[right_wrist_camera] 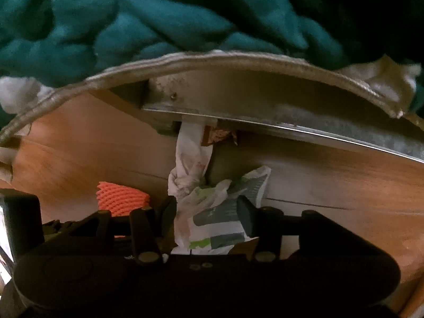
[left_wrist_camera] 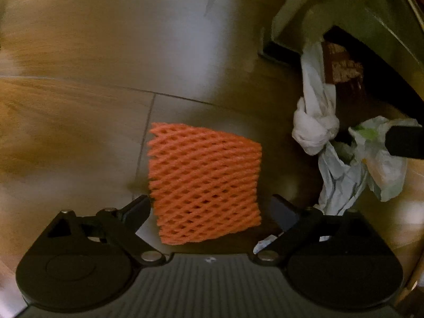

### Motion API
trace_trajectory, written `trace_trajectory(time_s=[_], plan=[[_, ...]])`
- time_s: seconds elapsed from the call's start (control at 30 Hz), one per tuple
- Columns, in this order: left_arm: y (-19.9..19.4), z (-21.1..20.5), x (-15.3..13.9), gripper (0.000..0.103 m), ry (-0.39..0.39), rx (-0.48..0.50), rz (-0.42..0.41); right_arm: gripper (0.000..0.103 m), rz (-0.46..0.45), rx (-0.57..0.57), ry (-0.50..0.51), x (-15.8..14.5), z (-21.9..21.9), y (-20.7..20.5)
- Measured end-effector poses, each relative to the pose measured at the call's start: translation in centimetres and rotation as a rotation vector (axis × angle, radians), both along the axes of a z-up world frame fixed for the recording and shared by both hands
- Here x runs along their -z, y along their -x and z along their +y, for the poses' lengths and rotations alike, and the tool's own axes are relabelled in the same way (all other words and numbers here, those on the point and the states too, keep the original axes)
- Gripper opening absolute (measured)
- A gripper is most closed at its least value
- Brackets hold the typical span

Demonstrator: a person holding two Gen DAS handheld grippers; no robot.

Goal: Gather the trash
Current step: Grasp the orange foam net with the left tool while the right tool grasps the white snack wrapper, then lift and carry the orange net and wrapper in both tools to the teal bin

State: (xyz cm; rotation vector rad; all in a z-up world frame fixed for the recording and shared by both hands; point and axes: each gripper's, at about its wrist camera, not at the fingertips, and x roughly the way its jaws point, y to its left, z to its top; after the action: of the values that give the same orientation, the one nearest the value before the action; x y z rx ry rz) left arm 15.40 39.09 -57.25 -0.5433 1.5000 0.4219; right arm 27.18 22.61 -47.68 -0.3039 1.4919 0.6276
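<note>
A floor (left_wrist_camera: pixel 79 92) of wood-look planks carries the scene. On it lie an orange foam net sleeve (left_wrist_camera: pixel 205 182) and, beside it, a knotted white plastic bag (left_wrist_camera: pixel 316 122).

Floor (left_wrist_camera: pixel 79 84) was wood-look planking, warm brown with pale glare patches and thin dark seams. Low furniture frame (right_wrist_camera: pixel 238 100) sat just above it, grey underside with a bright metal rail (right_wrist_camera: pixel 304 129) along its edge. Rumpled teal fabric (right_wrist_camera: pixel 132 26) lay over the top; lighting dim, yellowish.
</note>
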Motion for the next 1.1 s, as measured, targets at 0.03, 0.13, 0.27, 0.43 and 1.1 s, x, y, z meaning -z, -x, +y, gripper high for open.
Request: trace_trajectory(time_s=[0.03, 0.13, 0.27, 0.43, 1.1], plan=[[0.0, -0.2, 0.1, 0.083, 0.000, 0.005, 0.007, 0.049, 0.001, -0.002, -0.002, -0.4, -0.1, 0.1], [-0.1, -0.3, 0.4, 0.081, -0.008, 0.010, 0.023, 0.048, 0.010, -0.009, -0.006, -0.4, -0.1, 0.1], [-0.1, -0.4, 0.5, 0.075, -0.039, 0.011, 0.041, 0.041, 0.015, -0.020, -0.003, 0.5, 0.1, 0.1], [-0.6, -1.2, 0.6, 0.049, -0.063, 0.002, 0.020, 0.008, 0.049, -0.017, -0.003, 1.4, -0.3, 0.0], [1.5, -3.5, -7.0, 0.022, -0.029, 0.054, -0.099, 0.002, 0.010, -0.026, -0.088, -5.5, -7.6, 0.6]])
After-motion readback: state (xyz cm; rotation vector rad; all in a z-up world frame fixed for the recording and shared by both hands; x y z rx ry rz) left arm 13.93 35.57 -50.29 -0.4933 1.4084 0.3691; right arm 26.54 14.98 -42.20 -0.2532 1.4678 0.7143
